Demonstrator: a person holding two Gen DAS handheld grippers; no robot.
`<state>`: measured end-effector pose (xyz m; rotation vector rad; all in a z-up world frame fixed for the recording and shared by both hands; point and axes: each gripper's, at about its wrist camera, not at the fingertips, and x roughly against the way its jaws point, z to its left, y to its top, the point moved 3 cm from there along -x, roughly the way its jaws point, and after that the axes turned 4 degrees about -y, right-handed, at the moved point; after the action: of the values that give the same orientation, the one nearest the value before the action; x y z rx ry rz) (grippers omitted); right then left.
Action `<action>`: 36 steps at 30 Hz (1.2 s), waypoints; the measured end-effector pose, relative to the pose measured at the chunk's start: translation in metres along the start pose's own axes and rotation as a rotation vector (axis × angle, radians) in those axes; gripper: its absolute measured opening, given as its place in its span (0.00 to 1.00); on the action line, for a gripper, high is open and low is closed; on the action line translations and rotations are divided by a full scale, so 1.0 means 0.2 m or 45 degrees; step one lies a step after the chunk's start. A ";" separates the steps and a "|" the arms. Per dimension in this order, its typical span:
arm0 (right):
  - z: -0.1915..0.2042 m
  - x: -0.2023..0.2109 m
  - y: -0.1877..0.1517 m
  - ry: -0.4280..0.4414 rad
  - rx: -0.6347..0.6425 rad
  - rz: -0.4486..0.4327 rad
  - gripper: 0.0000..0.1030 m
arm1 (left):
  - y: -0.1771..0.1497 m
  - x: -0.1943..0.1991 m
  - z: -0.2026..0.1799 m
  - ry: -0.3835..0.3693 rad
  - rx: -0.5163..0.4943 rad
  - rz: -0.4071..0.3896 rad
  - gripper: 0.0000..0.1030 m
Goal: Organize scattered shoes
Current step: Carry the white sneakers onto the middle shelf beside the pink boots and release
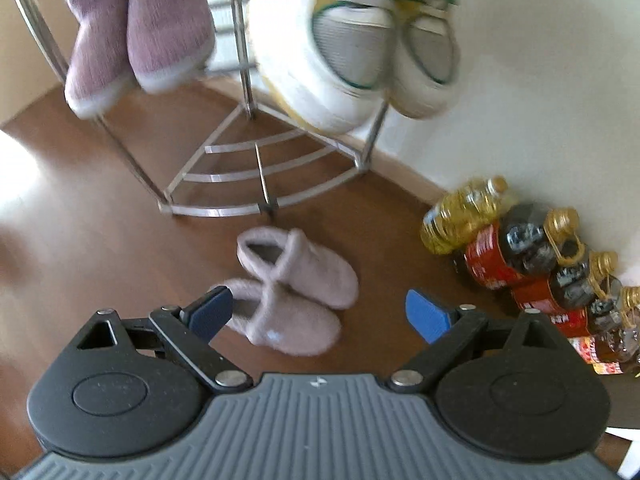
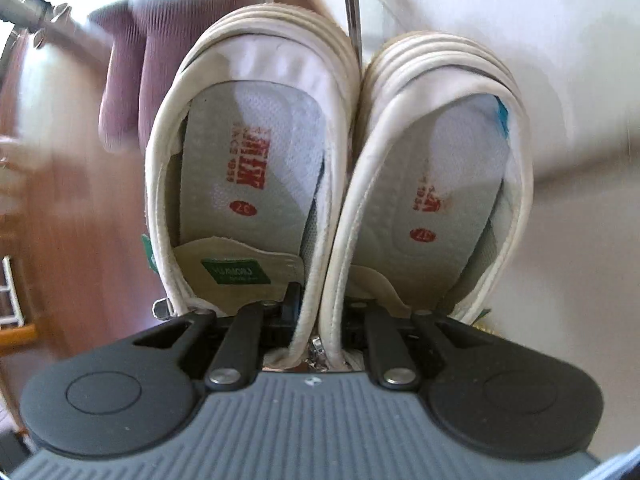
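Two pairs sat on the rack (image 1: 256, 160) in the left view; beige slippers (image 1: 292, 292) remained on the floor, left gripper (image 1: 320, 312) fingers open. Right view: right gripper (image 2: 316, 320) fingers clamped both white sneakers (image 2: 340, 168) by their inner collars.

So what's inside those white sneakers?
Inside the white sneakers, grey insoles carry red printed markings, and a green label sits on one tongue. The right gripper pinches their inner collars; the toe ends are hidden.

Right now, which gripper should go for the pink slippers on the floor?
Left. The left gripper is open and empty, with the pink slippers right below it. The right gripper is shut on the white sneakers.
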<state>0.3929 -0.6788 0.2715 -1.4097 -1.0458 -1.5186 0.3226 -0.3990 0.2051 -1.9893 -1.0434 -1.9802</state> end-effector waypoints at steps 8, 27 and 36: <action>-0.02 -0.16 0.41 -0.233 -0.150 -0.227 0.33 | 0.07 -0.15 0.17 0.075 0.001 0.008 0.92; 0.02 -0.12 -0.84 -0.140 -0.242 -0.527 0.15 | 0.38 -0.38 -0.07 0.026 -0.440 -0.216 0.70; -0.04 -0.46 -0.48 -0.097 -0.284 -0.534 0.15 | 0.52 -0.58 -0.14 0.037 -0.601 -0.192 0.70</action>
<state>0.3052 -0.6517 0.1753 -1.4701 -1.3126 -1.9441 0.3702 -0.5354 0.1384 -2.1375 -0.7922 -2.5201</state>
